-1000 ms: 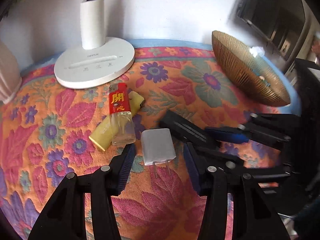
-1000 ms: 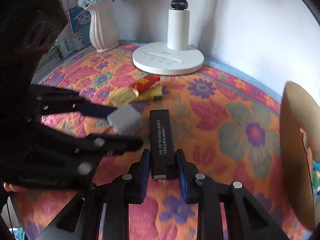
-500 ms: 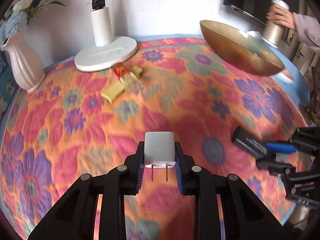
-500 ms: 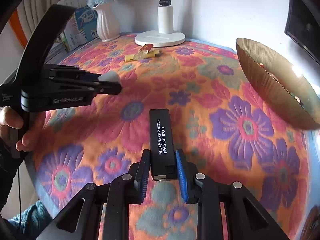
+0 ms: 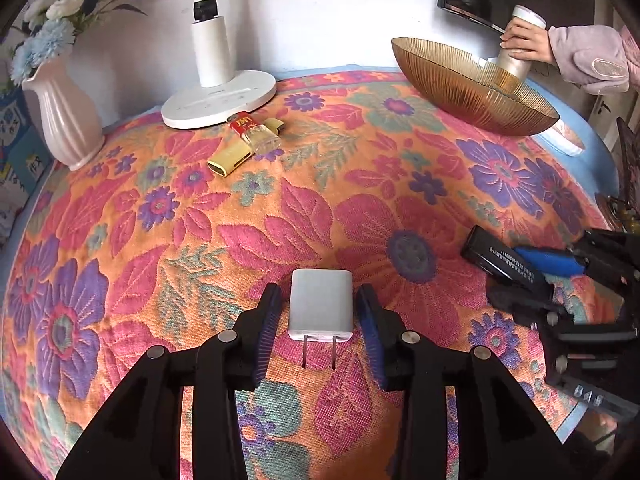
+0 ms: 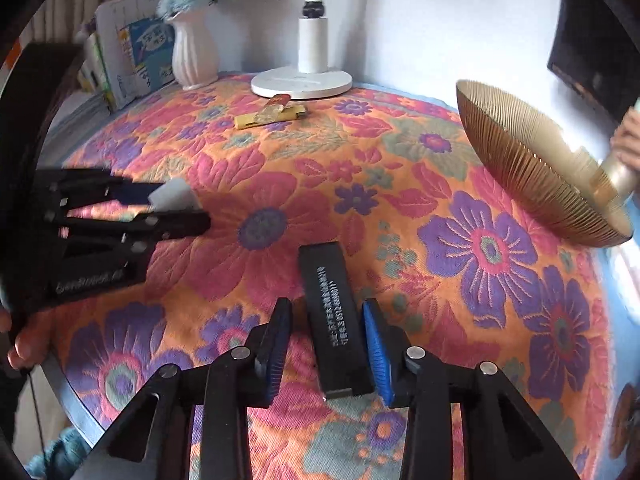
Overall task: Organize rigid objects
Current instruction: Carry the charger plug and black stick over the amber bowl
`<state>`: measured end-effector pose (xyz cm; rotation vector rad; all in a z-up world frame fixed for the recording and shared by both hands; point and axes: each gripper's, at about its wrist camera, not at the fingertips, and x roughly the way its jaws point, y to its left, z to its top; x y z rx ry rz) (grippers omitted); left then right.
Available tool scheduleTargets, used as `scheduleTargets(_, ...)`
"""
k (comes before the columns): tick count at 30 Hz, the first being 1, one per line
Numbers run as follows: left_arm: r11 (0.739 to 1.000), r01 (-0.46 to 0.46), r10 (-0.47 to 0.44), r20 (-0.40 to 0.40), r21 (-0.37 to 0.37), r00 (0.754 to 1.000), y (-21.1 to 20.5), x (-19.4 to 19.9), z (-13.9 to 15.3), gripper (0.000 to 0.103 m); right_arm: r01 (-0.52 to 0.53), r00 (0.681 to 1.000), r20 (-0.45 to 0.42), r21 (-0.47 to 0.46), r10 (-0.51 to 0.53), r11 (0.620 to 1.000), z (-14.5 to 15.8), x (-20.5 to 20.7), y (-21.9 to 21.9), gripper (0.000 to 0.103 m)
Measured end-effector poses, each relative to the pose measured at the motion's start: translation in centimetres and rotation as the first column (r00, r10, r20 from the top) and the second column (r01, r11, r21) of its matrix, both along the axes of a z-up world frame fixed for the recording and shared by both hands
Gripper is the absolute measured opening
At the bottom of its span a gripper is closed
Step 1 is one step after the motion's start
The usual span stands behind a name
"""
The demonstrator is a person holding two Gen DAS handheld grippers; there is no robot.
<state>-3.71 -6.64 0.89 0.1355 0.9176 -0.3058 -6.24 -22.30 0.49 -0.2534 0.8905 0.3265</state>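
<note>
left gripper (image 5: pixel 318 330) – fingers apart, white charger (image 5: pixel 321 306) lying on floral cloth (image 5: pixel 280 220) between pads, gap each side, prongs toward camera | right gripper (image 6: pixel 326 354) – fingers apart, black bar (image 6: pixel 334 320) between them on cloth, slightly skewed, nearer right pad

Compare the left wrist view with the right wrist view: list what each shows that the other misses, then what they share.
Only the left wrist view shows the white charger's two prongs, a gap on each side of it inside the open left tool, and a pink-sleeved arm holding a bottle.

Only the right wrist view shows the booklets beside the vase and the black bar's full printed face between the open right tool's fingers.

Both show the lamp base, the lighter pile, the gold bowl, and the floral cloth.
</note>
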Motion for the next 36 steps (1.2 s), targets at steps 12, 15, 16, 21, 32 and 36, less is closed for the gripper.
scheduleTargets(12,0.996,0.063,-0.057,0.080,-0.069,0.995,-2.7,-1.1,3.3,0.023,0.055,0.992,-0.123,0.399,-0.006,0.915,1.3,-0.3,-4.3,0.024)
scheduleTargets(15,0.986,0.099,-0.084,0.113,-0.131,0.990,-4.1,-0.5,5.4,0.023,0.092,0.994,-0.094,0.477,-0.053,0.874,3.3,0.0,-6.9,0.024)
scheduleTargets(16,0.983,0.110,-0.093,0.124,-0.146,0.988,-4.7,-0.1,6.3,0.023,0.107,0.994,-0.071,0.478,-0.083,0.872,4.2,0.1,-7.9,0.024)
scheduleTargets(21,0.966,0.189,-0.155,0.192,-0.175,0.969,-8.6,2.5,10.5,0.023,0.195,0.968,0.055,0.446,-0.245,0.873,9.3,1.3,-12.5,0.024)
scheduleTargets(32,0.945,0.271,-0.237,0.185,-0.186,0.954,-17.6,9.6,12.8,0.023,0.475,0.856,0.054,0.311,-0.514,0.824,13.3,8.9,-19.6,0.024)
scheduleTargets(36,0.949,0.251,-0.224,0.151,-0.193,0.963,-19.0,11.6,11.9,0.024,0.491,0.851,0.037,0.295,-0.523,0.820,12.8,10.8,-20.4,0.024)
